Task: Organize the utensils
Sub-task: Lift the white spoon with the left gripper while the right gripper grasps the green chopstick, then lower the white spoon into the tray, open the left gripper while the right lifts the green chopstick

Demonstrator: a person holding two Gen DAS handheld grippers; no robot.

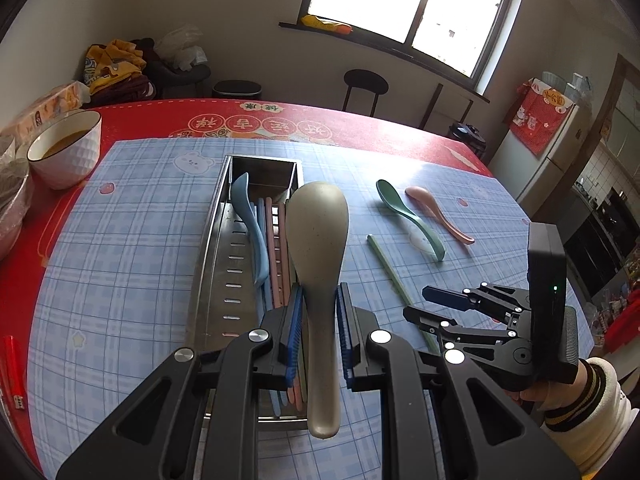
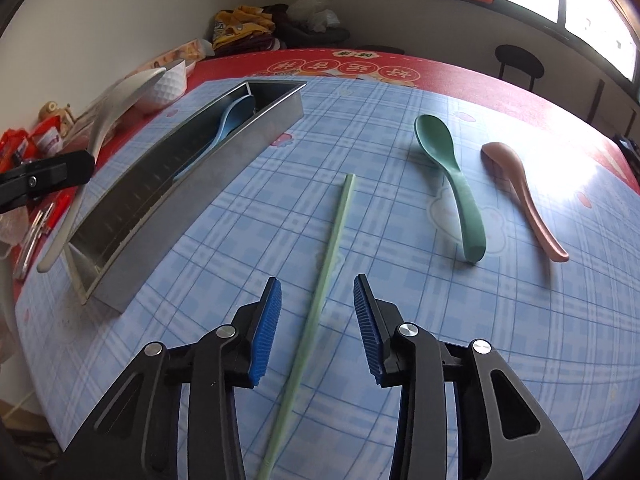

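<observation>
1. The left claw [image 1: 319,322] is closed on the handle of a beige spoon [image 1: 318,232]. Its blue pads press the handle from both sides, and the spoon's bowl points away from the camera.

2. The beige spoon hangs above the near end of a long steel utensil tray [image 1: 216,248] that sits on the blue checked mat [image 1: 120,240] covering the surface. In the right wrist view the same spoon [image 2: 120,100] shows beyond the tray [image 2: 224,160], raised off it.

3. Inside the tray lie a blue spoon [image 1: 250,224] and several pink and blue chopsticks [image 1: 276,256]. How many sticks there are is hard to tell, since the beige spoon and the claw hide part of them.

4. The right claw [image 2: 317,328] is wide open and holds nothing. A green chopstick [image 2: 320,300] lies flat on the mat and runs through the gap between its two fingers, touching neither pad as far as the view shows.

5. To the right of that chopstick, well apart from the tray, a green spoon [image 2: 452,180] and a pink spoon [image 2: 520,196] lie side by side on the mat, near each other but not touching.

6. A white bowl [image 1: 66,148] with brownish liquid stands on the red cloth [image 1: 360,120] at the far left corner.
</observation>
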